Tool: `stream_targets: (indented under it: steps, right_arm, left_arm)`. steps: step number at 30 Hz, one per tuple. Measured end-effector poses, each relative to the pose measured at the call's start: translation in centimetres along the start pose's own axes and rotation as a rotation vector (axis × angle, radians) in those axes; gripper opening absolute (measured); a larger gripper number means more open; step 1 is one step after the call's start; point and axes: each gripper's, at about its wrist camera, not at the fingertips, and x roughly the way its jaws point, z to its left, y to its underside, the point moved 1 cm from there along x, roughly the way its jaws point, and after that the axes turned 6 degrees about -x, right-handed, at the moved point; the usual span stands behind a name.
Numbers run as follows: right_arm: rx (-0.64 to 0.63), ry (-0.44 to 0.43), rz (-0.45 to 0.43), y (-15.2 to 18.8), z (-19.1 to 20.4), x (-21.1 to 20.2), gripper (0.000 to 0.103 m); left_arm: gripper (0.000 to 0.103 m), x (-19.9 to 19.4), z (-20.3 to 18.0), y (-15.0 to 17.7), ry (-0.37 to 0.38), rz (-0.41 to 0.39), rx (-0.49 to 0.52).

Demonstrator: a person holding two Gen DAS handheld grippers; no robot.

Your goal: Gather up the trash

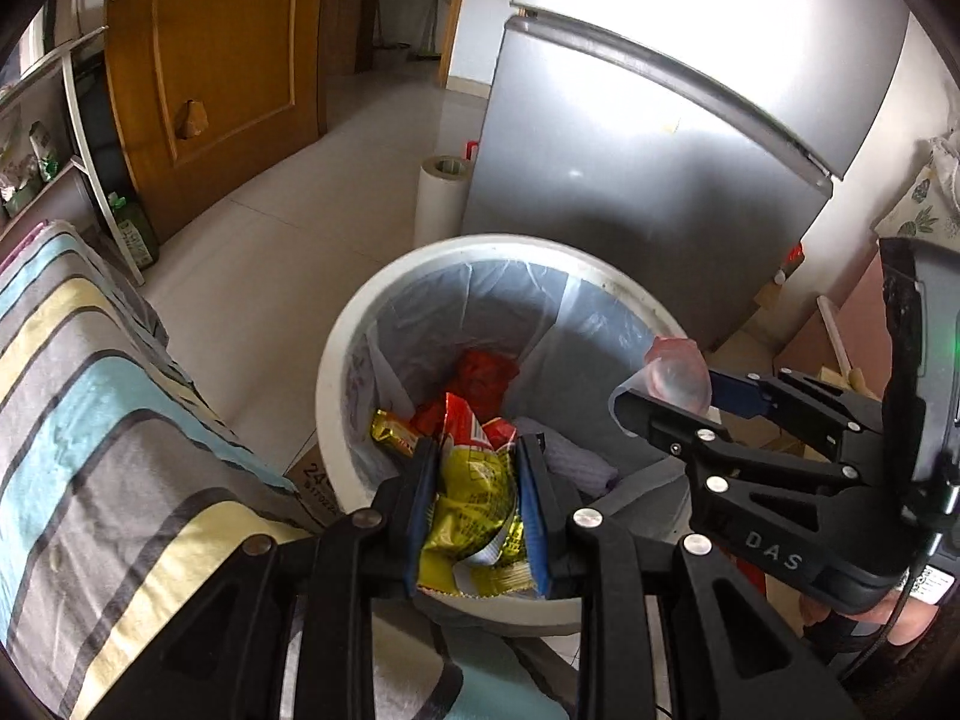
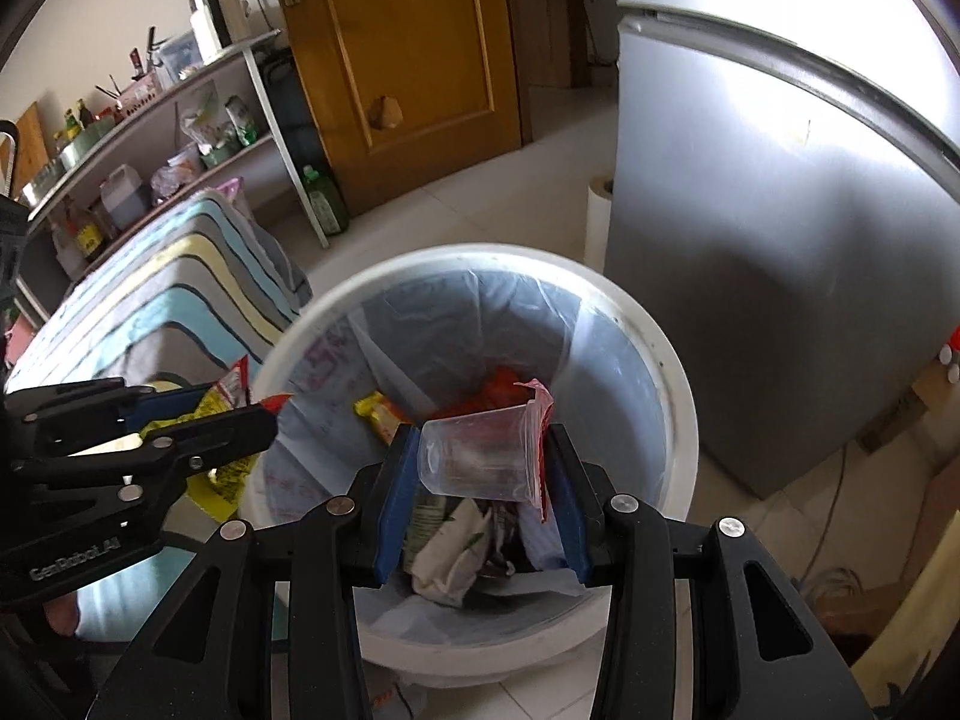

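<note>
A white trash bin [image 1: 336,360] [image 2: 678,420] with a clear liner stands on the floor and holds red and yellow wrappers [image 1: 480,378]. My left gripper [image 1: 477,456] is shut on a yellow and red snack wrapper [image 1: 474,498] over the bin's near rim; it shows at the left of the right wrist view [image 2: 240,414]. My right gripper [image 2: 480,444] is shut on a clear plastic cup [image 2: 480,462] with a red-edged plastic bag [image 2: 543,414], above the bin's opening. In the left wrist view that gripper [image 1: 654,396] holds the cup [image 1: 675,375] over the bin's right rim.
A striped blue, grey and yellow cloth [image 1: 102,396] covers furniture left of the bin. A silver fridge [image 1: 660,168] stands right behind the bin, with a white roll [image 1: 441,198] beside it. A wooden door [image 1: 222,72] and a shelf with bottles [image 2: 138,150] lie farther back.
</note>
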Motion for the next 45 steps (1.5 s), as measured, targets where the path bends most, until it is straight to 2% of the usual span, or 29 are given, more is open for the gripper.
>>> stream_targets:
  steps: [7, 9, 10, 11, 19, 24, 26, 29, 32, 36, 45]
  right_arm:
    - [0.001, 0.009, 0.031, 0.2, -0.5, 1.2, 0.043]
    - [0.003, 0.017, 0.029, 0.2, -0.5, 1.2, 0.047]
    - [0.003, 0.02, 0.027, 0.3, -0.5, 1.3, 0.05]
    - [0.003, 0.024, 0.025, 0.3, -0.6, 1.2, 0.055]
    - [0.034, 0.037, 0.005, 0.5, -0.7, 0.3, 0.057]
    - [0.058, 0.021, -0.053, 0.8, -0.2, -2.2, 0.057]
    - [0.061, 0.017, -0.077, 0.9, 0.1, -3.2, 0.057]
    - [0.07, 0.023, -0.118, 1.2, 0.6, -5.2, 0.058]
    - [0.069, 0.035, -0.167, 1.7, 1.6, -7.7, 0.058]
    - [0.074, 0.08, -0.217, 3.0, 2.9, -10.5, 0.058]
    - [0.068, 0.137, -0.288, 6.5, 6.0, -15.0, 0.058]
  left_arm:
    - [0.03, 0.7, 0.4, -0.1, 0.003, 0.014, -0.013]
    - [0.04, 0.7, 0.5, -0.2, -0.005, 0.013, -0.015]
    - [0.049, 0.7, 0.5, -0.2, -0.01, 0.013, -0.017]
    - [0.053, 0.6, 0.6, -0.2, -0.011, 0.009, -0.019]
    - [0.062, -0.8, 0.9, -0.1, -0.028, -0.032, -0.039]
    - [0.067, -3.3, 0.7, 0.4, -0.053, -0.093, -0.033]
    - [0.073, -4.7, 0.5, 0.8, -0.075, -0.132, -0.026]
    - [0.075, -6.6, 0.2, 1.6, -0.117, -0.192, -0.009]
    - [0.075, -8.5, 0.0, 2.5, -0.119, -0.234, -0.008]
    - [0.077, -10.5, -0.3, 4.0, -0.172, -0.294, -0.001]
    - [0.078, -13.6, -0.8, 7.7, -0.158, -0.355, -0.027]
